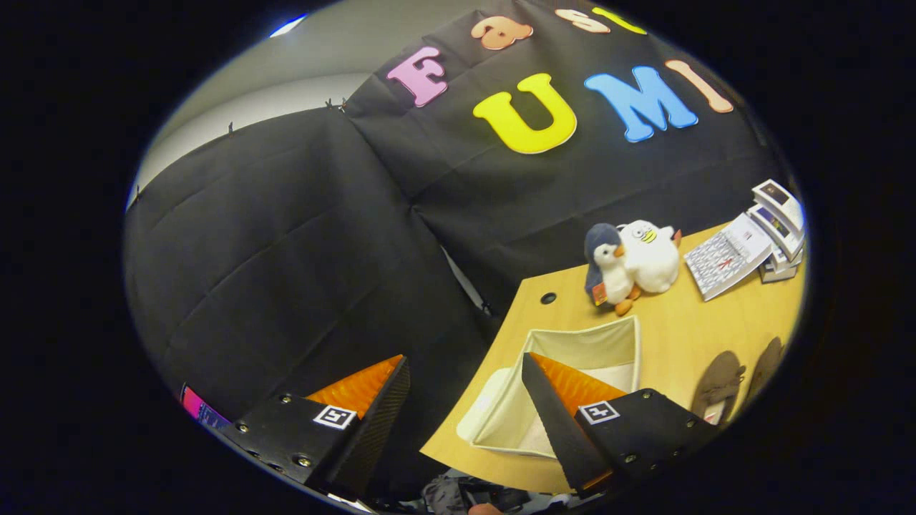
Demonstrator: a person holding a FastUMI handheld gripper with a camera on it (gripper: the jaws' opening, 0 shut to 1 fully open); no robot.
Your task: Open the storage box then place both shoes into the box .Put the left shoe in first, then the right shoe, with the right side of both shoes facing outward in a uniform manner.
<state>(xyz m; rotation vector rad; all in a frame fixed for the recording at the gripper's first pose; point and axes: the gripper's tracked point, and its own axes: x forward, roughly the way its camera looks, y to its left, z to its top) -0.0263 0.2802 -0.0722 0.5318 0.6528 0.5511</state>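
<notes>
Your gripper (465,368) is spread wide and holds nothing. The storage box (572,343) sits open on the worktop (673,325), partly behind the right finger. Both shoes (719,379) lie on the worktop to the right of the box. Two plush toys (630,265) stand beyond the box, near a calculator (726,257).
</notes>
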